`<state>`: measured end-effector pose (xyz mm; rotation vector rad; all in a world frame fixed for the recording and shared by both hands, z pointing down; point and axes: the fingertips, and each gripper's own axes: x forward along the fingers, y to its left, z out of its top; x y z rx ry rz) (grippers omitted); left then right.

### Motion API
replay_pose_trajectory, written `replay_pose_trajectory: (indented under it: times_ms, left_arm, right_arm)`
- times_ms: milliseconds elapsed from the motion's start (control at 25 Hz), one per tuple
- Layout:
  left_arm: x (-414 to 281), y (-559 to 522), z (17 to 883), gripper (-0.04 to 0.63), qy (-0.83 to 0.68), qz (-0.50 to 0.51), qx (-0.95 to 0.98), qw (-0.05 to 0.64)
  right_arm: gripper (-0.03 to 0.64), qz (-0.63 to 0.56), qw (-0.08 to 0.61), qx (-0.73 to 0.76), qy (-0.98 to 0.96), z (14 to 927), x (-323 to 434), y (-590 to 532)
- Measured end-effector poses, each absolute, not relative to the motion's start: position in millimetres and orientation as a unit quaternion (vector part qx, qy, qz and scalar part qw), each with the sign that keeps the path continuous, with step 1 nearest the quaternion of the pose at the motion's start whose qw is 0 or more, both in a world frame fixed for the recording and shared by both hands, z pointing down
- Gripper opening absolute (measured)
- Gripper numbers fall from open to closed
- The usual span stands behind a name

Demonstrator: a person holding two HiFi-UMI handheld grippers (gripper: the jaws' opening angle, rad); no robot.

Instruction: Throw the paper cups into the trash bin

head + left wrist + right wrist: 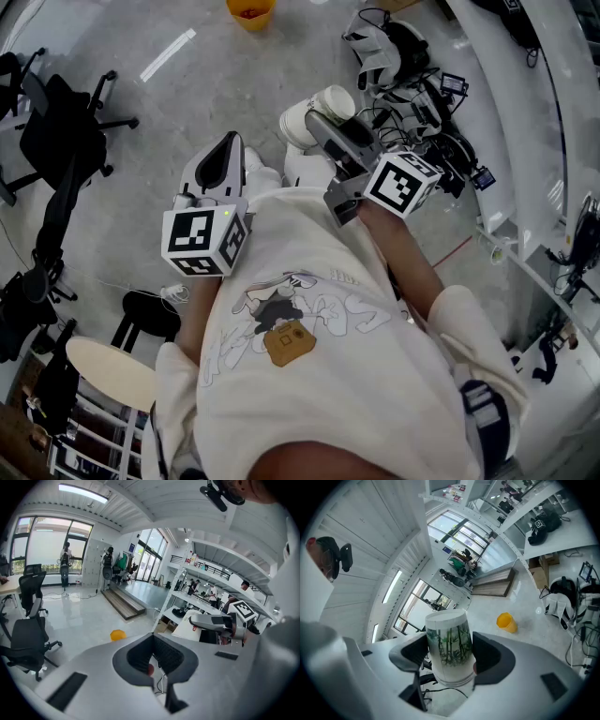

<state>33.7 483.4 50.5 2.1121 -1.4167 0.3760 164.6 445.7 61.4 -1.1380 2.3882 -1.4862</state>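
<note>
A white paper cup (pixel 449 648) with a green bamboo print sits upside down between my right gripper's (pixel 450 657) jaws, which are shut on its sides. In the head view that cup (pixel 319 108) is held out in front of the person by the right gripper (pixel 325 120), above the floor. The yellow trash bin (pixel 251 11) stands on the floor farther ahead; it also shows as a small yellow trash bin (pixel 506 622) past the cup. My left gripper (pixel 152 660) is shut and holds nothing. The left gripper (pixel 225 155) hangs beside the person's chest.
Black office chairs (pixel 56 131) stand at the left. A heap of cables and gear (pixel 412 84) lies on the floor at the right, beside a white curved desk (pixel 525 141). A round stool (pixel 108 370) is at the lower left.
</note>
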Motion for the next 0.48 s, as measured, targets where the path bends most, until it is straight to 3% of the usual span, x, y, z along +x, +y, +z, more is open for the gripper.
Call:
replay_pose_trajectory:
  times_ms: [480]
  left_arm:
    - [51.6, 486.3, 42.5, 0.006, -0.521, 0.142, 0.798, 0.268]
  right_arm:
    - [0.304, -0.465, 0.062, -0.381, 0.796, 46.3, 177.9, 455.0]
